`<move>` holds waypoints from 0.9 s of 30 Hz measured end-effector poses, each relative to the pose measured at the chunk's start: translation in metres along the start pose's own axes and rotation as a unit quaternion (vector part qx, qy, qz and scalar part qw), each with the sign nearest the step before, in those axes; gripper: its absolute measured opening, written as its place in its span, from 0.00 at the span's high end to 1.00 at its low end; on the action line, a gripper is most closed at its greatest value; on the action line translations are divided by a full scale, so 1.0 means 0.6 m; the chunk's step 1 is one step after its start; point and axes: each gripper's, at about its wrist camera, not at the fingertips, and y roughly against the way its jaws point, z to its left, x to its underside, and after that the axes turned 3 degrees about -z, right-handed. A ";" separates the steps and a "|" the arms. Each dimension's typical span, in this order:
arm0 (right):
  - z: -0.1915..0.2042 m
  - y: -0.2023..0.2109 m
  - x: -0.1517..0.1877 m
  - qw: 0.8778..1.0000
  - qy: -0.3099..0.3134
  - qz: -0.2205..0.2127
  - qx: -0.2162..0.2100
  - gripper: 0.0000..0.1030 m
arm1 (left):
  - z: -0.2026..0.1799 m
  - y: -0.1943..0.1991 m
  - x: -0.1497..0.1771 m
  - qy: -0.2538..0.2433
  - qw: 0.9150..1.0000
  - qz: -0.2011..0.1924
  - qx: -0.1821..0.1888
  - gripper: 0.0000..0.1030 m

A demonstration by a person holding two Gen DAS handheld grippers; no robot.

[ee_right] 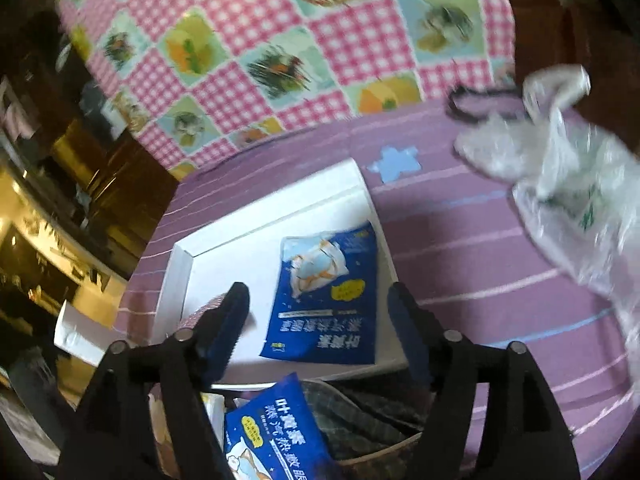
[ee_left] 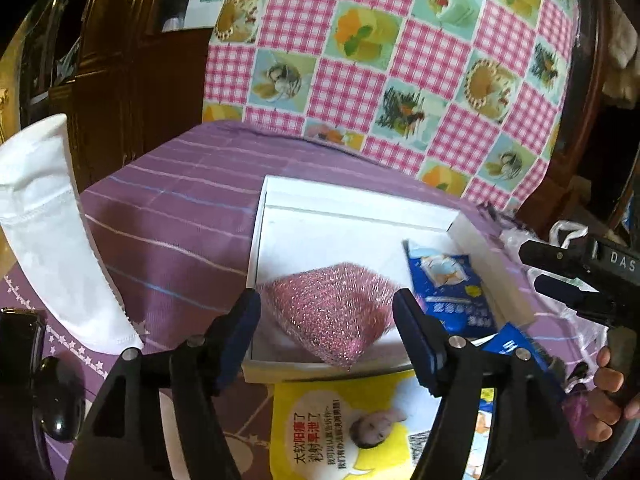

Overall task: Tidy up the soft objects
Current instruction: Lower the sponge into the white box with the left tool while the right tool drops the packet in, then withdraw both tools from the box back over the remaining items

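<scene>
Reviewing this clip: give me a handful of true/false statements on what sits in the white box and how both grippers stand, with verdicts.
1. A blue packet lies inside the white box. True.
2. The pink glittery mesh cloth lies outside the box on the purple sheet. False: it lies in the box.
3. The left gripper is clamped on the cloth. False: its jaws stand open, holding nothing.
4. The right gripper is open and empty. True.
5. A white fabric piece lies on the purple sheet, left of the box. True.
</scene>
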 end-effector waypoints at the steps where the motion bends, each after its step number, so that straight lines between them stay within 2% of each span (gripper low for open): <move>1: 0.005 0.005 -0.002 1.000 0.011 -0.004 0.003 0.27 | -0.001 0.007 -0.002 -0.001 1.000 -0.007 0.000 0.33; 4: 0.020 0.034 -0.001 0.999 0.047 -0.021 0.001 0.26 | -0.005 0.036 -0.006 -0.012 0.999 -0.035 -0.017 0.33; 5: 0.025 0.050 0.002 0.998 0.059 -0.033 -0.002 0.22 | -0.005 0.048 -0.007 -0.017 0.999 -0.046 -0.022 0.32; 7: 0.030 0.073 0.011 0.996 0.077 -0.048 -0.007 0.18 | -0.004 0.075 -0.008 -0.029 0.997 -0.067 -0.032 0.26; 9: 0.036 0.090 0.020 0.994 0.093 -0.049 -0.012 0.18 | 0.000 0.096 -0.008 -0.030 0.996 -0.074 -0.031 0.24; 14: 0.054 0.148 0.056 0.990 0.127 -0.065 -0.017 0.18 | 0.013 0.146 0.002 -0.020 0.998 -0.061 0.015 0.24; 20: 0.060 0.217 0.108 0.985 0.155 -0.078 -0.020 0.18 | 0.002 0.193 0.038 -0.046 0.997 -0.027 0.048 0.24; 27: 0.018 0.256 0.198 0.982 0.183 -0.049 0.010 0.18 | -0.020 0.219 0.120 -0.103 0.992 0.022 0.072 0.23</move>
